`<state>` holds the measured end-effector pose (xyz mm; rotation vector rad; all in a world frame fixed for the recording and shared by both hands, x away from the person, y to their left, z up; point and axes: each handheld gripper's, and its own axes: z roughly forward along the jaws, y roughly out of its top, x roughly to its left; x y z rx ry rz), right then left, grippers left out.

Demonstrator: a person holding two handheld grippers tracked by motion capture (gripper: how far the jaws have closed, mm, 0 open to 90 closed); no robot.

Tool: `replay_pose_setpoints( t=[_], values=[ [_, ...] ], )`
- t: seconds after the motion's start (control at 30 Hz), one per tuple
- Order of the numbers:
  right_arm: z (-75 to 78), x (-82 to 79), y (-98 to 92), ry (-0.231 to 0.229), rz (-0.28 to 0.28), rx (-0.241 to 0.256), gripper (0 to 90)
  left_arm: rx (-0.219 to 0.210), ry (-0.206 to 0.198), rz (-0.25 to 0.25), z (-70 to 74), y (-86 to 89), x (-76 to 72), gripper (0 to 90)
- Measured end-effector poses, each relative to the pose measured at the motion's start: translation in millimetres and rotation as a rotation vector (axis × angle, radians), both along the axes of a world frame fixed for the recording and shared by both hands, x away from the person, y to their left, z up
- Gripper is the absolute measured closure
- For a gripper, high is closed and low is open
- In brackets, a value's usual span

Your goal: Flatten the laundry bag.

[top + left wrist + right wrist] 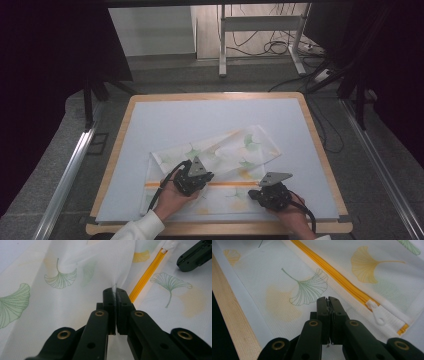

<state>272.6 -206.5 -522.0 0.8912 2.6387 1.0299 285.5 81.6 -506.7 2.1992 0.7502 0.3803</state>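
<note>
- A white mesh bag [215, 165] printed with ginkgo leaves lies flat on the table [210, 120], near its front edge; what it contains cannot be told.
- Its yellow zipper [337, 277] is closed, the white pull [377, 312] near one end.
- The left gripper [115, 293] has its jaws pressed together, pinching a fold of mesh.
- The right gripper [327, 301] has its jaws closed, mesh caught between them beside the pull.
- Both hands reach in from the front edge, the left hand [170, 200] just behind its gripper.

Bare mat [210, 117] lies open beyond the mesh bag [220, 150]; both grippers crowd its near edge
</note>
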Motion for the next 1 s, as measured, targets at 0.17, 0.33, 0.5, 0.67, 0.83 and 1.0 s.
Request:
replay_pose_setpoints(
  t=[0.17, 0.33, 0.5, 0.67, 0.83, 1.0],
  values=[
    [0.0, 0.2, -0.2, 0.003, 0.001, 0.001, 87.2, -0.005, -0.003, 0.006, 1.3, 2.0, 2.6, 88.5],
    [0.0, 0.2, -0.3, 0.004, 0.0, 0.003, 87.2, -0.014, 0.003, 0.013, 2.1, 4.6, 6.3, 88.6],
    [-0.1, 0.3, -0.4, 0.005, 0.001, 0.004, 87.2, -0.019, 0.007, 0.022, 2.4, 7.4, 9.1, 88.6],
    [-0.2, 0.4, -0.5, 0.005, 0.0, 0.004, 87.1, -0.025, 0.003, 0.032, 7.3, 9.9, 16.2, 88.6],
    [-0.2, 0.5, -0.8, 0.006, 0.0, 0.006, 87.2, -0.03, 0.014, 0.046, 7.7, 13.1, 23.6, 88.6],
    [-0.1, 0.5, -0.7, 0.006, 0.002, 0.004, 87.2, -0.041, 0.026, 0.067, 7.1, 19.6, 29.9, 88.5]
  ],
)
